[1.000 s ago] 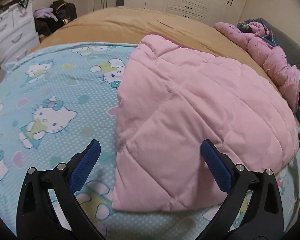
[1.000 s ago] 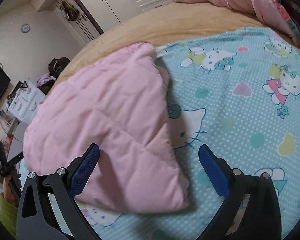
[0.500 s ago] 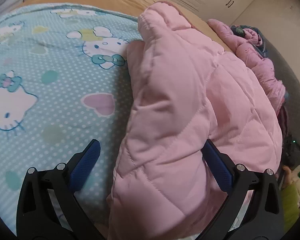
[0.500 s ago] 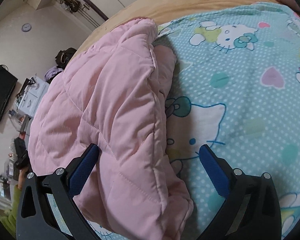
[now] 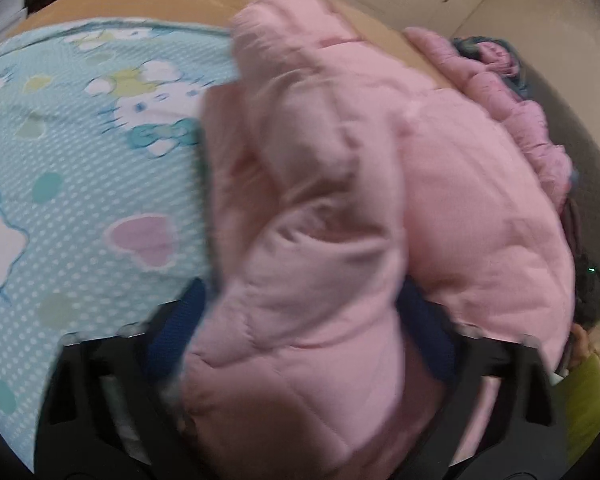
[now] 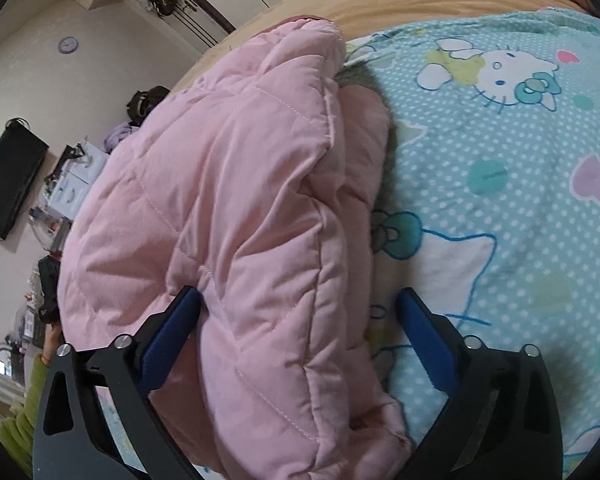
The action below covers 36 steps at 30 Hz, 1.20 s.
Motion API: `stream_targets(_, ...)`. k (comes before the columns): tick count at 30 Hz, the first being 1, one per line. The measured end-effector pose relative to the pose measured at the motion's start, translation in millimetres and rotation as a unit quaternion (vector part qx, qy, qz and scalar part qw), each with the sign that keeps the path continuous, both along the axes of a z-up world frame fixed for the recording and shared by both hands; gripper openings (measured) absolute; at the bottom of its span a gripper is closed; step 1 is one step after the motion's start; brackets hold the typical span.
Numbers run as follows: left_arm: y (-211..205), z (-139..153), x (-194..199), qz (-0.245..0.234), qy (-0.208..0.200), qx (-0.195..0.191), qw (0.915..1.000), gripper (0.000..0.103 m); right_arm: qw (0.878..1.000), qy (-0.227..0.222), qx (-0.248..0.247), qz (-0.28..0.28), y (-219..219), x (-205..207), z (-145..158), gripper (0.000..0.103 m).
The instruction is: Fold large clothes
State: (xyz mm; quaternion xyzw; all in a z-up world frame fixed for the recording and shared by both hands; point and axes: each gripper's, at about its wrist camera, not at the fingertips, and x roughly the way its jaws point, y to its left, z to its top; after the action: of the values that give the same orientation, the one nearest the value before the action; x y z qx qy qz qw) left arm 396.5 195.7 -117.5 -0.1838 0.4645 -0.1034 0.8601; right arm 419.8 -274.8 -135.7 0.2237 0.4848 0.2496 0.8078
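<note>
A puffy pink quilted jacket [image 6: 228,216] lies bunched and partly doubled over on a pale blue, white-dotted bed sheet printed with cartoon cats and hearts [image 6: 500,184], which is spread over a tan blanket [image 6: 400,4]. The right gripper [image 6: 298,312], black-framed with blue pads, comes in low along the jacket's near edge; its jaws stand wide apart, the left blue pad [image 6: 168,336] pressed against the quilted fabric and the right blue pad [image 6: 424,336] over the sheet just beside the hem, so a thick fold of jacket sits between them without being pinched. From the other side, the left gripper [image 5: 300,332] is pushed well into the same jacket [image 5: 340,208]; that view is smeared with motion, and a bulging fold fills the space between its two dark blue pads [image 5: 172,332], both touching the fabric. The jaws there are spread about as wide as the fold, and I cannot tell whether they are actually clamping it. The sheet [image 5: 80,168] shows to the left of that gripper. Another pink padded garment [image 5: 512,116] lies heaped at the far edge of the bed, well apart from the jacket. At the lower left of the right view a green sleeve [image 6: 24,408] shows, and a black wall-mounted screen [image 6: 8,176] hangs beyond.
</note>
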Motion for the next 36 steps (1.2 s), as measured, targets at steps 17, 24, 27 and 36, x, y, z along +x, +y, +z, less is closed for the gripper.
stream_targets(17,-48,52,-16,0.008,-0.023,0.125,0.9919,0.04,0.999,-0.05,-0.002,-0.012,10,-36,60,0.036)
stream_targets(24,-52,68,-35,0.004,-0.021,0.122,0.9923,0.04,0.998,-0.065,0.011,-0.004,9,-63,86,0.034)
stream_targets(27,-52,72,-46,0.002,-0.02,0.12,0.9926,0.039,0.998,-0.065,0.012,0.0,10,-77,92,0.034)
stream_targets(36,-49,71,-86,0.0,-0.008,0.113,0.9935,0.039,0.998,-0.056,0.001,0.009,9,-113,95,0.034)
